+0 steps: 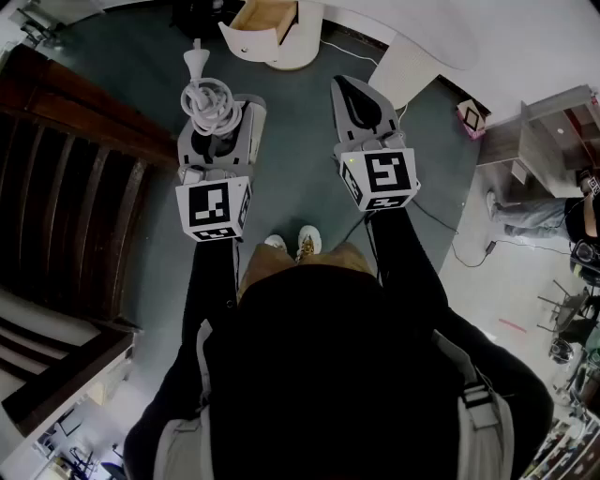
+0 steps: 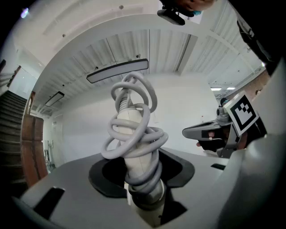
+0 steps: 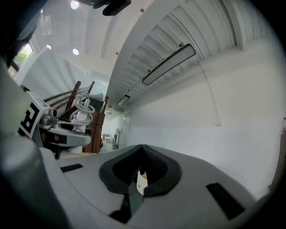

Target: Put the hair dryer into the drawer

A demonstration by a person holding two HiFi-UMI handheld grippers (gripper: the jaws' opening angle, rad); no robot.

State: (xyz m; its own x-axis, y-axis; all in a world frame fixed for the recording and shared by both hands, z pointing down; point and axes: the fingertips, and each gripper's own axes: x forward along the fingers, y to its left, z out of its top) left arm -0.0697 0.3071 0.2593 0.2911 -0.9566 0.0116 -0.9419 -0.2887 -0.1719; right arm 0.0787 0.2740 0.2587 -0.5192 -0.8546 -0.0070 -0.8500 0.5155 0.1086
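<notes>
My left gripper is shut on the hair dryer, a white one with its grey cord coiled round it. In the left gripper view the hair dryer stands up out of the jaws, and the left gripper clamps its lower end. My right gripper is held level beside it, shut and empty. In its own view the right gripper has nothing between the closed jaws. An open wooden drawer in a white cabinet lies ahead on the floor, apart from both grippers.
A dark wooden staircase runs along the left. A white rounded tabletop and a small pink box lie ahead on the right. A cable trails over the floor. A shelf unit and a seated person are far right.
</notes>
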